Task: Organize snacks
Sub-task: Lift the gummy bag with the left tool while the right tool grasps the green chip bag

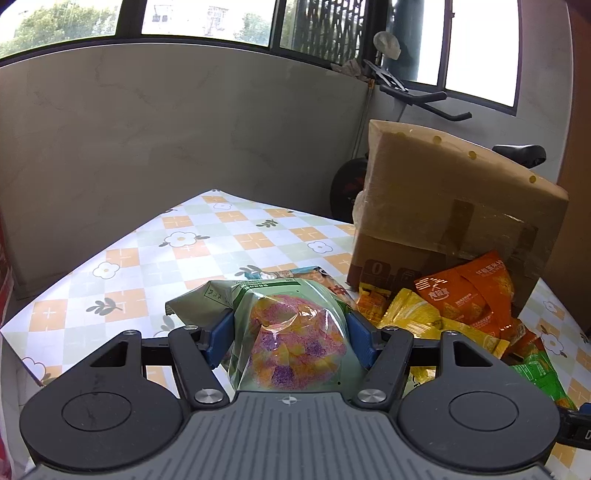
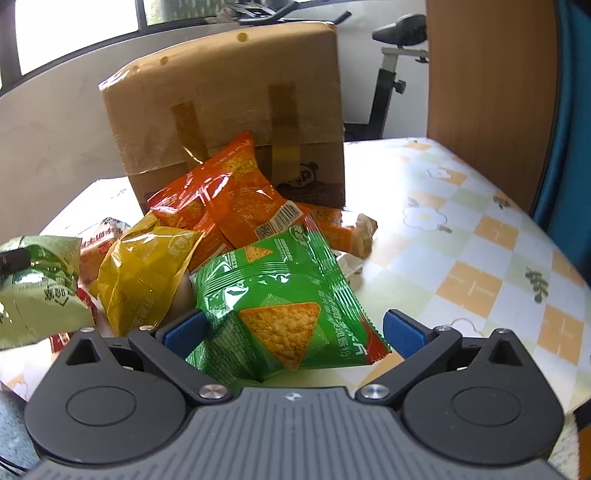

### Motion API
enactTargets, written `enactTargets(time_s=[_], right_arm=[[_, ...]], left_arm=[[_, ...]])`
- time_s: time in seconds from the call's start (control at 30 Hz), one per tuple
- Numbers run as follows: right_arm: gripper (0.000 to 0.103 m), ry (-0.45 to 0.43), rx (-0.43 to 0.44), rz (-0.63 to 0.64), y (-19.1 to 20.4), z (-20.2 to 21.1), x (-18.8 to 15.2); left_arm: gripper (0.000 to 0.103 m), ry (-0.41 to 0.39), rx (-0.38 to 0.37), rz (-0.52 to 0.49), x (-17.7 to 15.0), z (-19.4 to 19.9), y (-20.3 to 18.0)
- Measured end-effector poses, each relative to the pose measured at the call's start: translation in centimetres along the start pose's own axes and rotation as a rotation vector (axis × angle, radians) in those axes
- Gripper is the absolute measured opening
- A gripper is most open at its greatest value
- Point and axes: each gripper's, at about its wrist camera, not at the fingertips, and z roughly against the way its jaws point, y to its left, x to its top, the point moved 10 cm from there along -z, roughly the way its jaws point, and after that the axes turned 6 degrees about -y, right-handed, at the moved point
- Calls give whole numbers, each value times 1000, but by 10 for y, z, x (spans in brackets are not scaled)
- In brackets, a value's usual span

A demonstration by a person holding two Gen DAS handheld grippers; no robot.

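The left gripper (image 1: 291, 332) is clamped on a pale green candy bag (image 1: 291, 332) whose clear window shows pink, purple and yellow sugared sweets. Both blue pads (image 1: 221, 336) press into the bag's sides, and the bag is held up above the table (image 1: 147, 258), which is covered with a cloth of orange and white checks and small flowers. In the right wrist view the same candy bag (image 2: 37, 291) appears at the left edge, beside the pile of snacks.

The right gripper (image 2: 291, 332) has its jaws spread wide. A green chip bag (image 2: 273, 291) with a picture of a triangular chip lies between them; the left pad (image 2: 184, 332) is just beside or touching the bag's edge, while the right pad (image 2: 402, 332) stands clear of it, so nothing is gripped.

The other snacks lie heaped on the table in front of a cardboard box (image 2: 229, 107) that stands upright with tape strips on its face. A yellow bag (image 2: 140, 273) lies to the left of the green chip bag, touching it. An orange bag (image 2: 229, 195) leans against the box behind both. A further red and white packet (image 2: 99, 236) shows at the left of the heap, partly hidden.

An exercise bike (image 2: 391, 66) stands behind the table, near the box, with windows (image 1: 207, 18) along the wall.
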Motion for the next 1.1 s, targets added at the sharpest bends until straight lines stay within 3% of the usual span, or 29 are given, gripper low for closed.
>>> enactTargets(time_s=[0.33, 0.6, 0.87, 1.1], right_arm=[[103, -42, 29, 60, 9, -8, 0], [103, -140, 75, 160, 16, -15, 3], [103, -251, 108, 162, 19, 0, 10], [103, -193, 90, 81, 8, 1, 3]], left_arm=[[68, 13, -17, 6, -4, 0, 0], [68, 14, -37, -12, -6, 0, -7], [68, 11, -36, -20, -6, 0, -8], [68, 11, -37, -23, -6, 1, -8]])
